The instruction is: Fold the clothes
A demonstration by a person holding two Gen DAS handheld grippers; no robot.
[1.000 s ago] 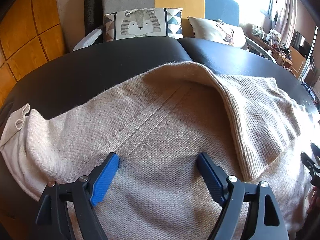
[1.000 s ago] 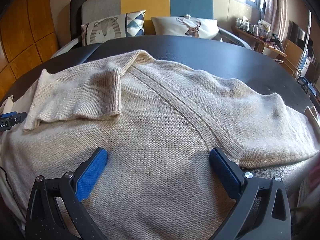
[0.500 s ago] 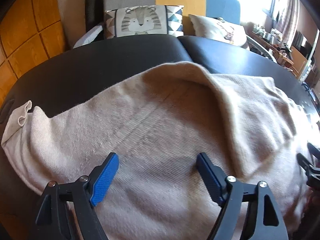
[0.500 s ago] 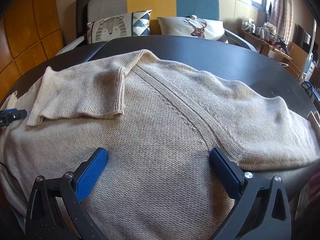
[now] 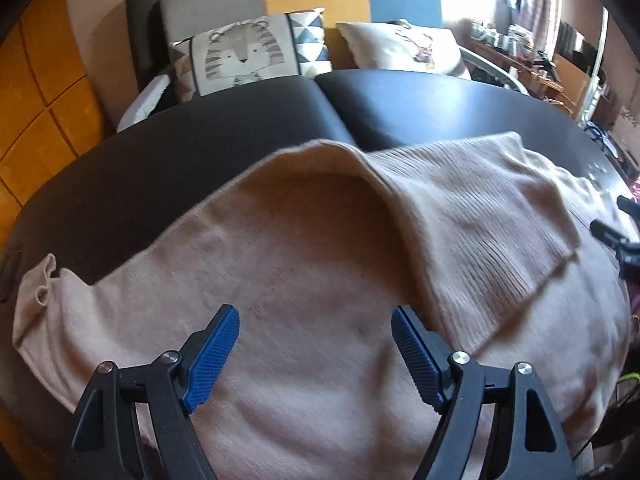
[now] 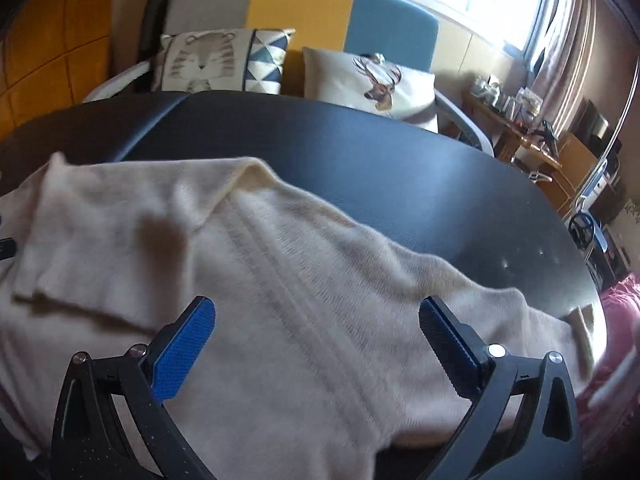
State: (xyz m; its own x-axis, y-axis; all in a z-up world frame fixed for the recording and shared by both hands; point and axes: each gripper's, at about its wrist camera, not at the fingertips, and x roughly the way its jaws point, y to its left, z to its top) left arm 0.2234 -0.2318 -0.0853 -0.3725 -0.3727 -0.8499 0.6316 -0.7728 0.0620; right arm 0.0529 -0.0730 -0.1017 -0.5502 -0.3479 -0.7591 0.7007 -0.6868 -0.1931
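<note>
A beige knit sweater [image 5: 312, 264] lies spread on the black table [image 5: 200, 148], with one sleeve [image 5: 480, 232] folded over its body. It also shows in the right wrist view [image 6: 304, 288], its folded sleeve [image 6: 104, 240] at the left. My left gripper [image 5: 316, 340] is open and empty just above the sweater's near part. My right gripper [image 6: 318, 332] is open and empty above the sweater's near edge. Part of the right gripper [image 5: 618, 236] shows at the right edge of the left wrist view.
A sofa [image 6: 300, 12] with a tiger cushion [image 5: 244, 56] and a deer cushion [image 6: 372, 80] stands behind the black table [image 6: 360, 160]. Cluttered wooden furniture [image 6: 536, 144] stands at the right. A pink cloth [image 6: 616, 320] lies beyond the table's right edge.
Both grippers have pulled back toward the near edge and stayed open. The sweater sits lower in both views, with more bare table beyond it. The current frames are motion-blurred.
</note>
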